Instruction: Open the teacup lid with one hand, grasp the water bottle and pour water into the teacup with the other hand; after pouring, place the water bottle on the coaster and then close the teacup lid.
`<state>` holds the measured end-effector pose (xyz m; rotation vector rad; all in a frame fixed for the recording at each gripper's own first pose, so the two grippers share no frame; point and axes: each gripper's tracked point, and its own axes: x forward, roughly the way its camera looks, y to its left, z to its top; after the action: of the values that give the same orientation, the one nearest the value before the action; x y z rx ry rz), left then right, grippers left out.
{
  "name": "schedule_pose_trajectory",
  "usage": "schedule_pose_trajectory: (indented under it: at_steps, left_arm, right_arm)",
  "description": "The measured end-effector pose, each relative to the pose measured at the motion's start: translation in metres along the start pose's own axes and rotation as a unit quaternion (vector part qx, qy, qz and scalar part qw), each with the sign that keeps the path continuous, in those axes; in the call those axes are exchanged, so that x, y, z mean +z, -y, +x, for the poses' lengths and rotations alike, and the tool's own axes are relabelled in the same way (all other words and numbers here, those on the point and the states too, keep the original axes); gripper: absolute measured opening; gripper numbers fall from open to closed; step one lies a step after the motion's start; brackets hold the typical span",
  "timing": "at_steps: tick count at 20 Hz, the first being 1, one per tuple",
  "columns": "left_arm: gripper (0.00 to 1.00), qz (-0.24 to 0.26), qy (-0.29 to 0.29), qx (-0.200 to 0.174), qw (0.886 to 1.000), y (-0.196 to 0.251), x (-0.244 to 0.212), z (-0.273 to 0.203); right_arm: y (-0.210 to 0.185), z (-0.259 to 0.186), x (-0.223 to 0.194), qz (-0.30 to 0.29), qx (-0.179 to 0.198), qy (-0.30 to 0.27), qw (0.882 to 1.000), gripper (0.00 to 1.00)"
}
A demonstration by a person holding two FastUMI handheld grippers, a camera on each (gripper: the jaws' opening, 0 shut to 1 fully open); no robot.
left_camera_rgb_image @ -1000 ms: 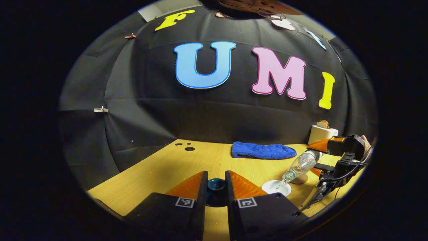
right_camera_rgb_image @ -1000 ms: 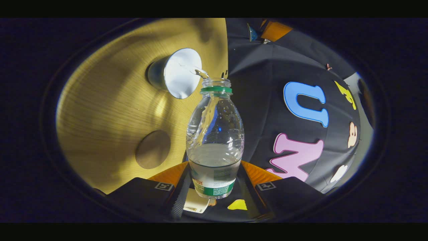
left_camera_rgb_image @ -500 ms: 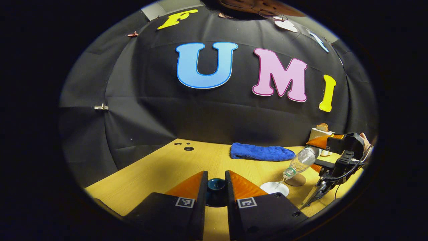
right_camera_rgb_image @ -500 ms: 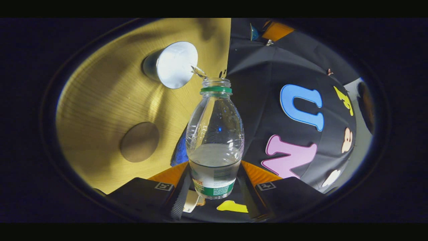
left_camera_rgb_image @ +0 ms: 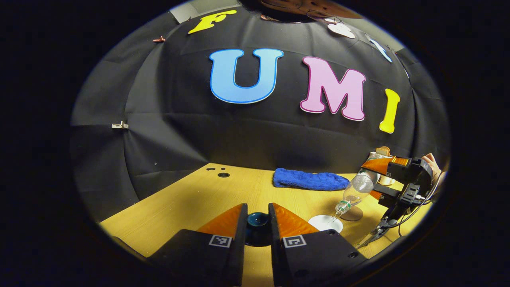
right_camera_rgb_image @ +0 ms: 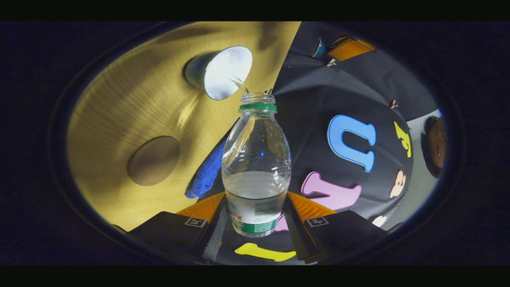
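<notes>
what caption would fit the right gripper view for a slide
Right gripper tilts the uncapped water bottle, a thin stream falling into the open teacup beside the coaster.

The water bottle was clear with a green neck ring and green-banded label; the teacup white inside; the towel blue; the coaster brown; the surface light woodgrain.
</notes>
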<state>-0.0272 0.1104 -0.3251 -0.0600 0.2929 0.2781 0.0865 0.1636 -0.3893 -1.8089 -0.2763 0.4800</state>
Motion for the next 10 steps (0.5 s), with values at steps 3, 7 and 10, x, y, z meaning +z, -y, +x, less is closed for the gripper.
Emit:
schedule_pose_trajectory:
  at_steps: [3, 7, 10]
  left_arm:
    - [0.32, 0.001, 0.001, -0.002, 1.0, 0.001, -0.001, -0.001]
    - [0.32, 0.002, -0.004, -0.002, 1.0, 0.0, -0.004, -0.002]
    - [0.32, -0.002, -0.003, -0.001, 1.0, -0.001, -0.003, -0.004]
  right_arm:
    - [0.01, 0.0, 0.004, -0.021, -0.031, 0.013, 0.999, 0.75]
    - [0.026, 0.007, 0.002, -0.05, -0.07, 0.029, 0.996, 0.75]
    - [0.041, 0.013, 0.006, -0.084, -0.106, 0.051, 0.989, 0.74]
